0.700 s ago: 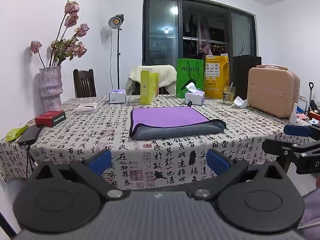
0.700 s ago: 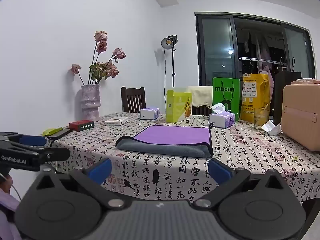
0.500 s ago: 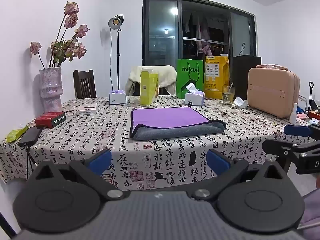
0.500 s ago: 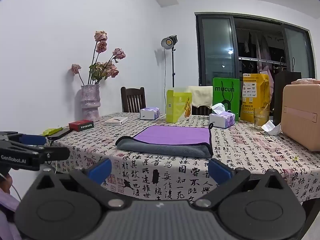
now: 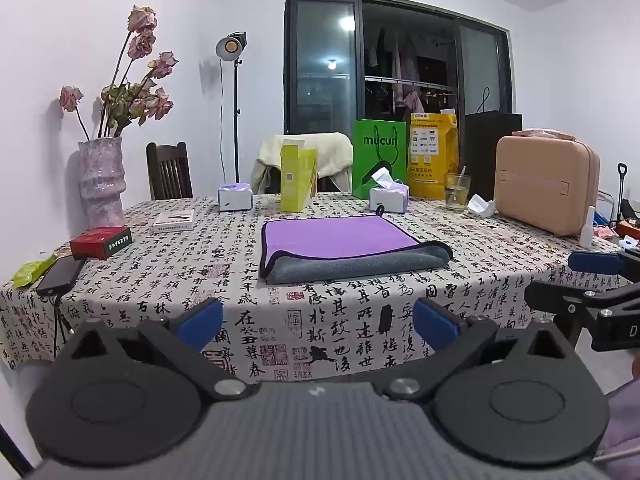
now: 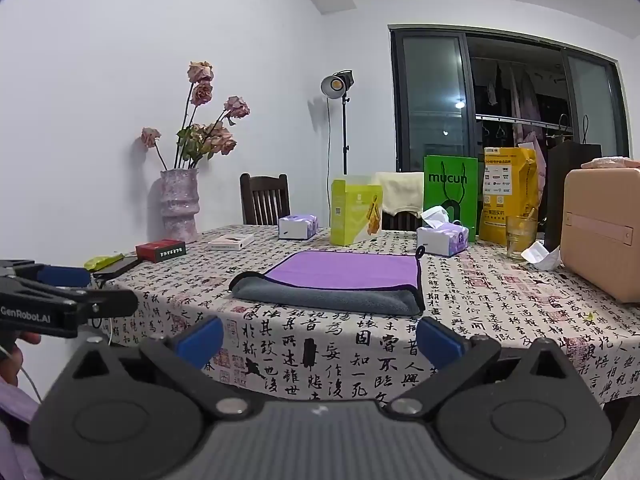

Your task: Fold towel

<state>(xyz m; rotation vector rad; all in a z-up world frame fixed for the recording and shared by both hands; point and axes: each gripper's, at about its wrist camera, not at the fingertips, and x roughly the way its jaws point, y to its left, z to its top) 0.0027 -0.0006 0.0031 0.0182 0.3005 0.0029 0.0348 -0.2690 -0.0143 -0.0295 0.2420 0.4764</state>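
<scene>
A purple towel with a grey underside [image 5: 344,246] lies folded flat on the table near its front edge; it also shows in the right wrist view [image 6: 340,280]. My left gripper [image 5: 318,326] is open and empty, held in front of the table edge, below and short of the towel. My right gripper [image 6: 320,340] is open and empty, also held off the table's front edge. Each gripper shows at the side of the other's view: the right one in the left wrist view [image 5: 592,280] and the left one in the right wrist view [image 6: 60,292].
The table [image 5: 200,264] has a calligraphy-print cloth. On it stand a vase of dried roses [image 5: 100,184], a red box [image 5: 100,242], a phone [image 5: 60,276], tissue boxes [image 5: 388,200], a yellow-green carton [image 5: 298,180], bags, a glass [image 5: 456,194] and a tan case [image 5: 546,184].
</scene>
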